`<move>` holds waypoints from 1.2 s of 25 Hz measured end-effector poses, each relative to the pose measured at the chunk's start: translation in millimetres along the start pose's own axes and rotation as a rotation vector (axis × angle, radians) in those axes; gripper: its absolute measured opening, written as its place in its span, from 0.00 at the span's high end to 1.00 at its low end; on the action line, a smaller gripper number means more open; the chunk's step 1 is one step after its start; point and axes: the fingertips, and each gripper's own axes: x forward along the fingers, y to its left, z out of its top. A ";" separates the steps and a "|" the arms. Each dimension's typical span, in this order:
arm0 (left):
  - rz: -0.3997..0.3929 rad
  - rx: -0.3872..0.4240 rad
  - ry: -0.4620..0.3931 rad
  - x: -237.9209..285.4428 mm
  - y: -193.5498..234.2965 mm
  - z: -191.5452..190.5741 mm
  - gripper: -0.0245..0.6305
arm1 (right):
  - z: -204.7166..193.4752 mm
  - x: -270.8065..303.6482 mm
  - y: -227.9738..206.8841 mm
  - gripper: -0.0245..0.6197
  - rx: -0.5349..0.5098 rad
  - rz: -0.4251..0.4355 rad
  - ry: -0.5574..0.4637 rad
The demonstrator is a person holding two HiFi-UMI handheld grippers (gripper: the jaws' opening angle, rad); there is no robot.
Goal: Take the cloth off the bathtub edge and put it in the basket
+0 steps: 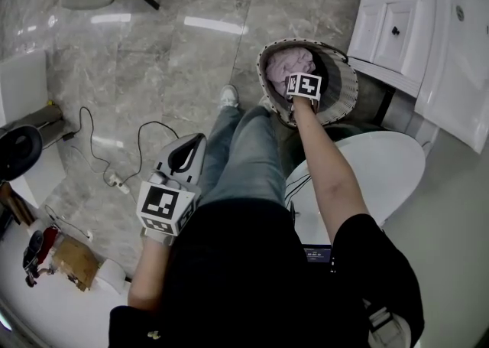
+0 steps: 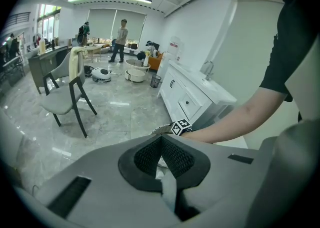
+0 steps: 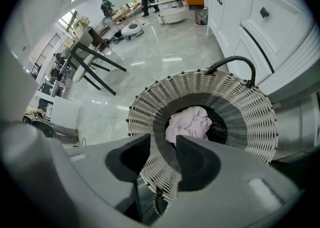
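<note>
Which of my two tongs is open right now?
The right tongs, jaws apart above the basket that holds the pink cloth; the left tongs have their tips together.

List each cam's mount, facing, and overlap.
Head view: on the person's head, facing steeply down; shows legs, both arms, left gripper, right gripper over the basket.
Left gripper view: on the left gripper, facing across the room past shut jaws; shows the person's right forearm.
Right gripper view: on the right gripper, facing down past open jaws into the basket; no body.
Shared: head and right gripper views both show the pink cloth in the basket.
</note>
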 end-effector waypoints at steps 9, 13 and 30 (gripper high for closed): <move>-0.016 0.016 -0.059 -19.6 -5.0 20.8 0.95 | 2.5 -48.0 27.4 0.71 -0.041 0.023 -0.042; -0.033 0.027 -0.097 -25.5 -10.4 34.4 0.95 | 4.1 -76.8 40.2 0.73 -0.059 0.026 -0.076; -0.108 0.064 -0.208 -46.1 -17.3 89.5 0.95 | 36.7 -222.6 100.2 0.97 -0.192 0.082 -0.331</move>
